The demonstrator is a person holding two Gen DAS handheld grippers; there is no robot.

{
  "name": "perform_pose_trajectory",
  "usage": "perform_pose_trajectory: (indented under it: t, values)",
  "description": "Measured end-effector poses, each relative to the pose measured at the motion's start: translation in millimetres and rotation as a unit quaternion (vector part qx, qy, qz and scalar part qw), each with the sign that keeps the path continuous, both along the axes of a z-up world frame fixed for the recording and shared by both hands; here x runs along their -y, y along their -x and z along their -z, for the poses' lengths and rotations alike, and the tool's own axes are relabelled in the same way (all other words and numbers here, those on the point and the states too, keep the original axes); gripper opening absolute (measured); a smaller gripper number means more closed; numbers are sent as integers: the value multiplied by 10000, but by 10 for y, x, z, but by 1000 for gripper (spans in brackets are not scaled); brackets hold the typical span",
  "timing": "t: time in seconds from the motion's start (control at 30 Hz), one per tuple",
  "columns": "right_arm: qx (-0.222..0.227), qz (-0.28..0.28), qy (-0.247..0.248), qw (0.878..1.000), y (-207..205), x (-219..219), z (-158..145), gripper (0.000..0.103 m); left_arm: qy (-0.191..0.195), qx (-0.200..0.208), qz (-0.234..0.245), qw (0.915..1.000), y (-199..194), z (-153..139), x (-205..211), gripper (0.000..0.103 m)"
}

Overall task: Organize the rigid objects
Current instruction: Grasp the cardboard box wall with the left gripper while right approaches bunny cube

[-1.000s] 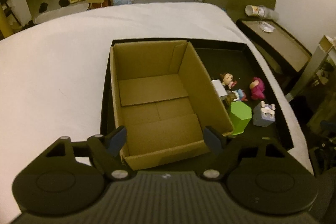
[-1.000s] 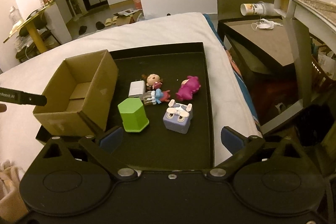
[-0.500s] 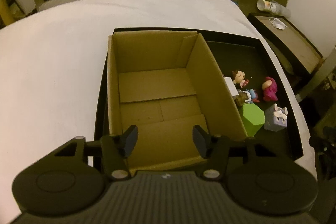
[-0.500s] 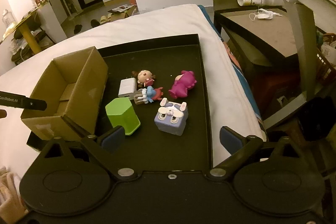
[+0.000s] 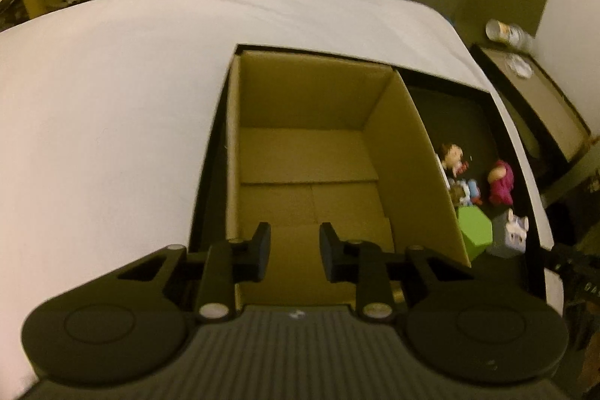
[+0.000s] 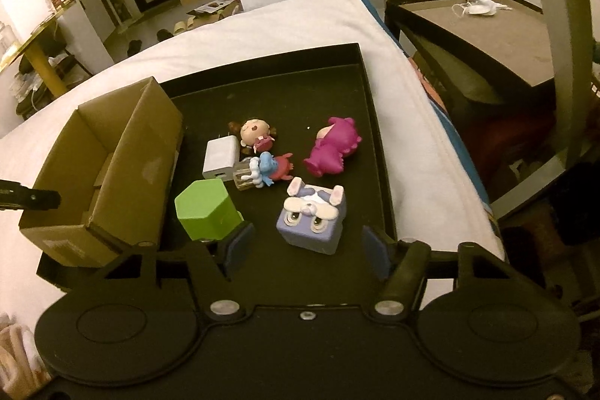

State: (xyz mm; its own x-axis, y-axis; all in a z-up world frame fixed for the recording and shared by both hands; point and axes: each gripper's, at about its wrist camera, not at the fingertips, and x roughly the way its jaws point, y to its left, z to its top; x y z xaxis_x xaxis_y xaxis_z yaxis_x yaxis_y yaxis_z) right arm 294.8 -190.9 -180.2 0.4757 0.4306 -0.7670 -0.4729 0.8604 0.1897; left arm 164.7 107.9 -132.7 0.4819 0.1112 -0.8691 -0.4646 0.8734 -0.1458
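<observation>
My left gripper point(image 5: 294, 252) hangs over the near end of the cardboard box point(image 5: 307, 152), jaws just closing to a narrow gap with nothing between them. My right gripper point(image 6: 305, 248) has also been closing, half-wide and empty; the green block point(image 6: 206, 214) sits by its left finger, the purple bunny cube point(image 6: 311, 220) just ahead.

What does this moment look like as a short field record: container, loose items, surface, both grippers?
container: cardboard box, open top, nothing inside, on the tray's left side
loose items: green block, bunny cube, white charger, doll head, blue figure, magenta figure
surface: black tray on white bed
left gripper: closing, nothing between fingers, over box
right gripper: closing, holds nothing, near bunny cube
</observation>
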Motion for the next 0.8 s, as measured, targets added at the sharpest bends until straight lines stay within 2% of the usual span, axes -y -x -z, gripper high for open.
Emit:
perform_pose_trajectory:
  t: [0.13,0.2,0.27,0.5,0.63,0.7,0.8]
  values:
    - [-46,31,39,10000,-28,-51,50,64,-20,66,-208,9998,51,-120,-70,27]
    - [-31,28,34,10000,-28,-56,54,64,-179,257,-96,9995,91,-246,-33,28]
    - [-32,38,41,10000,-33,-62,63,64,-140,254,-181,9994,99,-278,-51,28]
    - [-18,203,93,9997,-92,-120,135,63,-359,-136,-301,9988,68,-86,-119,28]
    - [55,227,124,9997,-108,-163,162,59,-232,-210,-406,9987,106,22,-167,27]
    - [30,263,126,9996,-125,-185,182,54,-266,-242,-443,9984,126,57,-179,21]
    - [25,323,188,9993,-142,-231,209,54,-258,-265,-509,9980,146,79,-221,18]
